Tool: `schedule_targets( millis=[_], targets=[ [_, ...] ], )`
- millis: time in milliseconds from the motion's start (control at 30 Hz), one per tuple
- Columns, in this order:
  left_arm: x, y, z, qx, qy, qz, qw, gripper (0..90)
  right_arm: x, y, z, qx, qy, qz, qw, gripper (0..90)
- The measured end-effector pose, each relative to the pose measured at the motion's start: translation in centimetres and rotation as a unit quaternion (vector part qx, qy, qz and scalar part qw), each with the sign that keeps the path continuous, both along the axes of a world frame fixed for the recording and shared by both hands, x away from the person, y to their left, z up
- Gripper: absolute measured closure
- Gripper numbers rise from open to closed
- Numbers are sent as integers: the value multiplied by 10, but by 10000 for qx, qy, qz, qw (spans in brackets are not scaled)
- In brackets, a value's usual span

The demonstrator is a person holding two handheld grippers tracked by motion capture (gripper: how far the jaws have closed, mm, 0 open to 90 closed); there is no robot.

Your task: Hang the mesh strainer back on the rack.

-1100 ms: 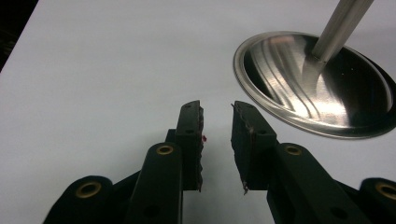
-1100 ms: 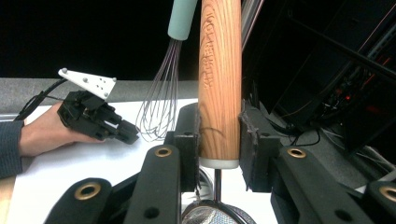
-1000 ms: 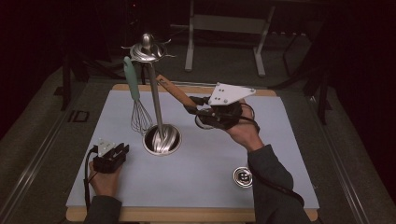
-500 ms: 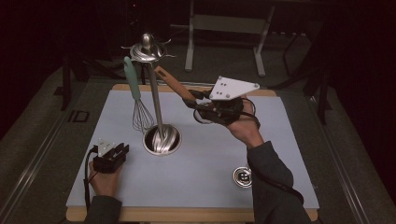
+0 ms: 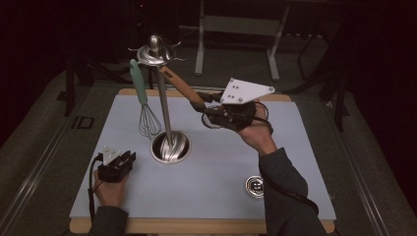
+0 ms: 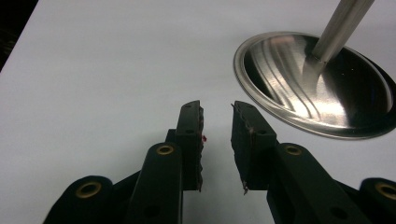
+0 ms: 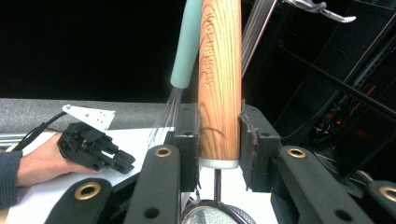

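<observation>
My right gripper clamps the wooden handle, its long axis angled toward the rack hook. My left gripper rests agape, idle.

Utensil stand rises mid-worktop, its pole and top hooks blocking the way through. Whisk hangs just left of the pole, wooden handle slants in from the right. Open worktop in front of the stand's base; small metal disc lies front-right of it.
</observation>
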State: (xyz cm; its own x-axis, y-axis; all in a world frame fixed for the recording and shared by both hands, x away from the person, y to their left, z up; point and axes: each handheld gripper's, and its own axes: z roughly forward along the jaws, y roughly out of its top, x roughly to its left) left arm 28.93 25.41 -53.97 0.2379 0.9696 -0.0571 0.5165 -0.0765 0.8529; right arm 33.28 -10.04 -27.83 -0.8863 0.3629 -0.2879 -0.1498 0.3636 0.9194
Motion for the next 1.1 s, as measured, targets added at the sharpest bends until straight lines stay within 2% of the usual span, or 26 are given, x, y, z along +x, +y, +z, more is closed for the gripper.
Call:
schedule_targets(
  millis=[200, 500, 1100],
  targets=[
    [0, 0, 0, -12, -2, 7, 10000, 738, -1, 8, 2, 0, -46, 48, 10000, 708],
    [0, 1, 0, -23, 1, 3, 10000, 738, 4, 20, -1, -42, -42, -31, 10000, 708],
    [0, 1, 0, -69, 7, 24, 10000, 737, 15, 38, -12, -244, -82, -520, 9983, 708]
  ],
)
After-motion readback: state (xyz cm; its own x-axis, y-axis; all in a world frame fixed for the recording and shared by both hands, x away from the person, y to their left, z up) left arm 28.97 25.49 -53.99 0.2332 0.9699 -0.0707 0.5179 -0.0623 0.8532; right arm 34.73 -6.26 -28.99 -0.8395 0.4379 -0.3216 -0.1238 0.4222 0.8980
